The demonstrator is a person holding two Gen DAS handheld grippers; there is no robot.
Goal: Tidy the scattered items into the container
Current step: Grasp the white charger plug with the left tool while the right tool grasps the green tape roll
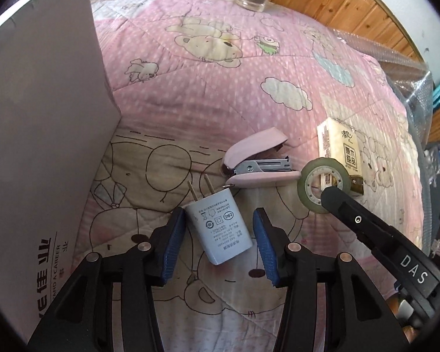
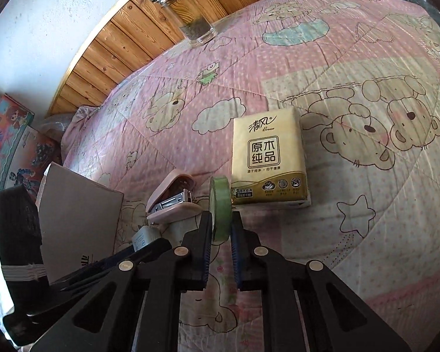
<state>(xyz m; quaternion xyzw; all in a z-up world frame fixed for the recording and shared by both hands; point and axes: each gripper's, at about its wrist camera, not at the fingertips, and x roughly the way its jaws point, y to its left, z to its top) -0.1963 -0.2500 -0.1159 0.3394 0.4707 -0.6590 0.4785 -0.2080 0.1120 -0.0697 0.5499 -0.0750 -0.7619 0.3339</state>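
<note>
A white plug charger lies on the quilt between the blue pads of my left gripper, which stands open around it without pressing it. Just beyond lies an open pink stapler. My right gripper is shut on a green tape roll, held on edge; in the left wrist view one of its black fingers reaches into the tape roll. A yellow tissue pack lies behind the roll. The grey cardboard box stands at the left.
A pink cartoon quilt covers the bed. A glass jar stands at the far edge by the wooden panelling. Bubble wrap lies off the right side. Colourful boxes stand beyond the cardboard box.
</note>
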